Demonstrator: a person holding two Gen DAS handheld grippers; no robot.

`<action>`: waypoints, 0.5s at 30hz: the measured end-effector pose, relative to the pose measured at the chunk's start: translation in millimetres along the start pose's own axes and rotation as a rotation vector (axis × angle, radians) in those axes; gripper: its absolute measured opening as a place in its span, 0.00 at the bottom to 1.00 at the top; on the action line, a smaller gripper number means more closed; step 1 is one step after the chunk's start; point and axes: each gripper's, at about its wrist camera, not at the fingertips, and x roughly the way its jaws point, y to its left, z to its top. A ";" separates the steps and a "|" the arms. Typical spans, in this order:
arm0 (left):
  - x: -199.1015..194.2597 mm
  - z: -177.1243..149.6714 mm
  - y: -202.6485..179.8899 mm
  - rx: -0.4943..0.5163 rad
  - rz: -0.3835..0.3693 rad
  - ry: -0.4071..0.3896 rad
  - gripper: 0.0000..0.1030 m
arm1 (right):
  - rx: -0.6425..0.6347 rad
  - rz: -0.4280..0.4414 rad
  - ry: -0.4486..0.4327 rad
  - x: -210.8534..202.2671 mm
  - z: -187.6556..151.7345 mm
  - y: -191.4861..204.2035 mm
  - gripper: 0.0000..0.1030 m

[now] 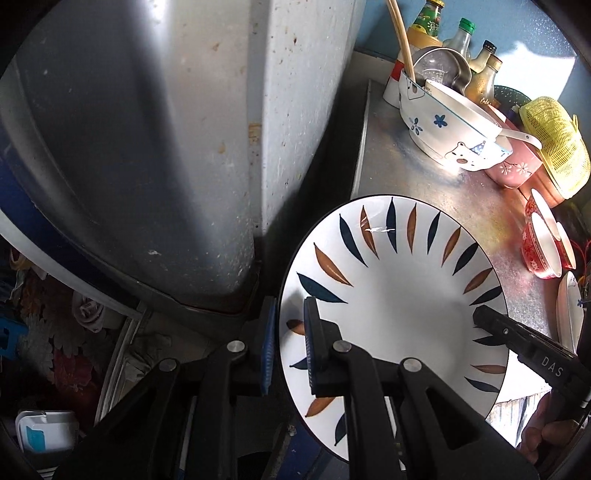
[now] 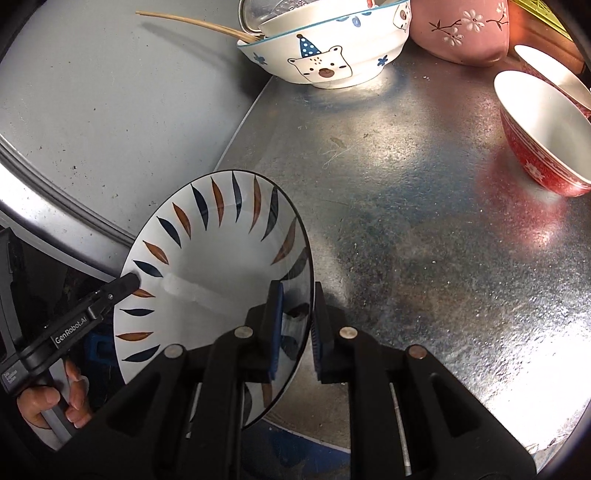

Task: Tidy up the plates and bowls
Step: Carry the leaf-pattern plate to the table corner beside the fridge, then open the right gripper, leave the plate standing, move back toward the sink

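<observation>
A white plate (image 1: pixel 399 295) (image 2: pixel 221 266) with blue and brown leaf marks is held tilted at the left edge of the metal counter (image 2: pixel 424 240), partly past that edge. My left gripper (image 1: pixel 290 343) is shut on its left rim, one pad under it and one on its face. On the opposite rim, my right gripper (image 2: pixel 297 328) is shut the same way. Each gripper's black fingertip also shows in the other's view. Further back stand a white bear bowl stack (image 2: pixel 321 55), a pink bowl (image 2: pixel 461 29) and red bowls (image 2: pixel 543 140).
A grey metal cabinet side (image 1: pixel 147 147) rises close on the left of the counter. Bottles (image 1: pixel 461 37), chopsticks (image 1: pixel 400 37) and a yellow basket (image 1: pixel 557 144) crowd the back. Another white plate (image 1: pixel 567 314) leans at the right edge. Cluttered floor lies below left.
</observation>
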 end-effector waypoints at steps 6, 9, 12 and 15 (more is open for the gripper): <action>-21.1 2.3 -11.4 0.024 0.000 -0.088 0.76 | -0.019 -0.014 -0.006 -9.6 -4.5 3.8 0.17; -27.5 3.4 -15.3 0.037 0.008 -0.092 0.94 | -0.035 -0.024 -0.025 -24.2 -8.1 2.8 0.56; -31.5 2.5 -24.0 0.071 0.015 -0.082 0.97 | -0.038 -0.016 -0.068 -41.7 -10.7 2.7 1.00; -37.4 1.0 -34.2 0.091 0.007 -0.083 0.99 | -0.043 -0.043 -0.091 -57.3 -13.7 1.2 1.00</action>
